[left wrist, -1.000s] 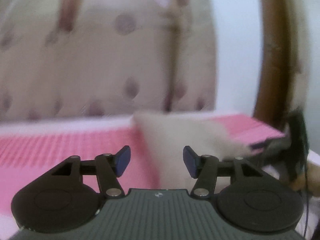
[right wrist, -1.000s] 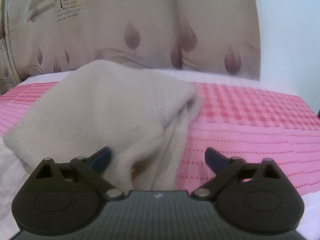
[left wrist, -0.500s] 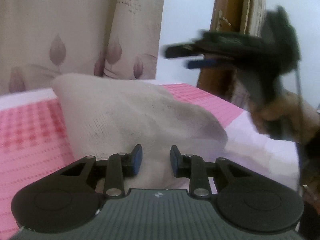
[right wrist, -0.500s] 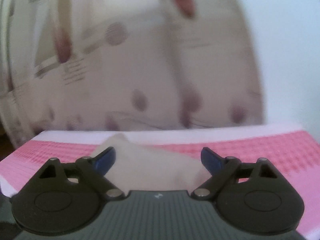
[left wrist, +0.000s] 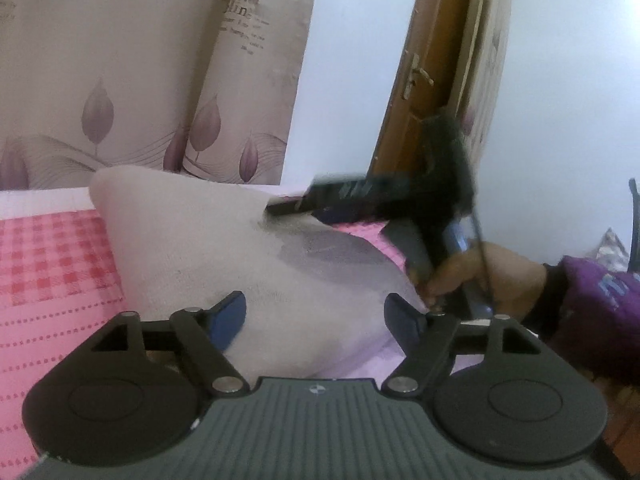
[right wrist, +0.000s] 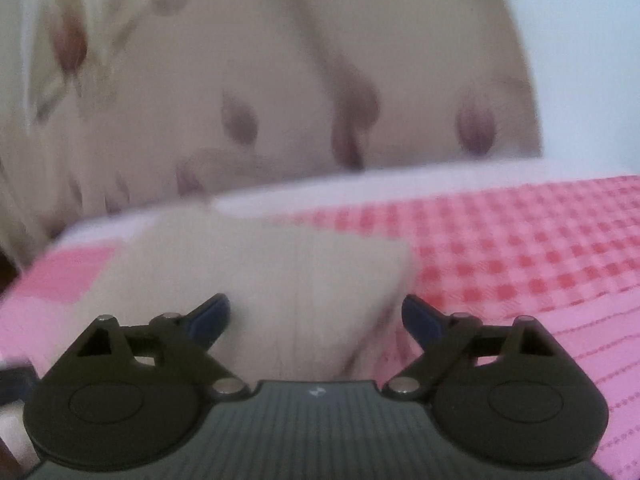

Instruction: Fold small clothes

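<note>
A cream knitted garment lies folded on the pink checked cloth. My left gripper is open, its blue pads on either side of the garment's near edge, holding nothing. The right gripper also shows in the left wrist view, blurred, above the garment's far right side. In the right wrist view my right gripper is open over the same cream garment, with nothing between the pads.
A patterned curtain hangs behind the bed. A wooden door stands at the right. The person's hand and purple sleeve are at the right. Pink checked cloth extends to the right.
My left gripper opened wider after being nearly closed over the garment. My right gripper swung down toward the garment's far side; the right wrist view is blurred from motion.
</note>
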Demonstrator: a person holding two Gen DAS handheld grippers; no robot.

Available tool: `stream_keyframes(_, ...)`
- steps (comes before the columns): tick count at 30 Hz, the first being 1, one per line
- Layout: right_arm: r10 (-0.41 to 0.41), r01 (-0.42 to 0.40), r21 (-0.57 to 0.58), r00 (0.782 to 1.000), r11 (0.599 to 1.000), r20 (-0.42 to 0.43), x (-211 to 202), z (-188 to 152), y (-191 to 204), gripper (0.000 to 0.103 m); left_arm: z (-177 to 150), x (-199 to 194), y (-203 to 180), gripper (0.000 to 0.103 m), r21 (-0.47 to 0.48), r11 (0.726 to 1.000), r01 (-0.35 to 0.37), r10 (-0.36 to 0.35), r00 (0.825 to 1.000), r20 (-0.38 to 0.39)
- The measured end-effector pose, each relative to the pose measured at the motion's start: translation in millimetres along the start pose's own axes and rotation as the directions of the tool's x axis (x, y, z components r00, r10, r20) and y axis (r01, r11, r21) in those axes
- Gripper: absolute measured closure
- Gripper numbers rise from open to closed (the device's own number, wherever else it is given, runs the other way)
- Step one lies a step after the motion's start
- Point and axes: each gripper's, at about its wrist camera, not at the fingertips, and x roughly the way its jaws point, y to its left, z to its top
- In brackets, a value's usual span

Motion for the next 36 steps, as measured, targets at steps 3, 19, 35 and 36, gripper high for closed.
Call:
stream_keyframes(3,0.034,-0.031,-0.028,0.993,0.999,0.113,-31,25,20,0.009,0,-2,0,0.027,-0.011,1.0,0.009,-0.009,1.0,-0.003)
stream_keyframes(19,0.151,-0.167,-0.054,0.963,0.985,-0.223,77,36,46,0.009,1,0,-1,0.015,-0.017,0.999,0.049,-0.049,0.999,-0.014)
stream_keyframes(35,0.197,-0.215,-0.03,0.934,0.976,-0.299,124,43,73,0.001,-2,-1,2,0.014,-0.041,0.998,0.053,-0.053,0.999,-0.004)
stream_keyframes(36,0.223,-0.231,0.0,0.935,0.973,-0.276,117,44,67,0.001,-2,-1,1,0.013,-0.039,0.998,0.052,-0.052,0.999,-0.007)
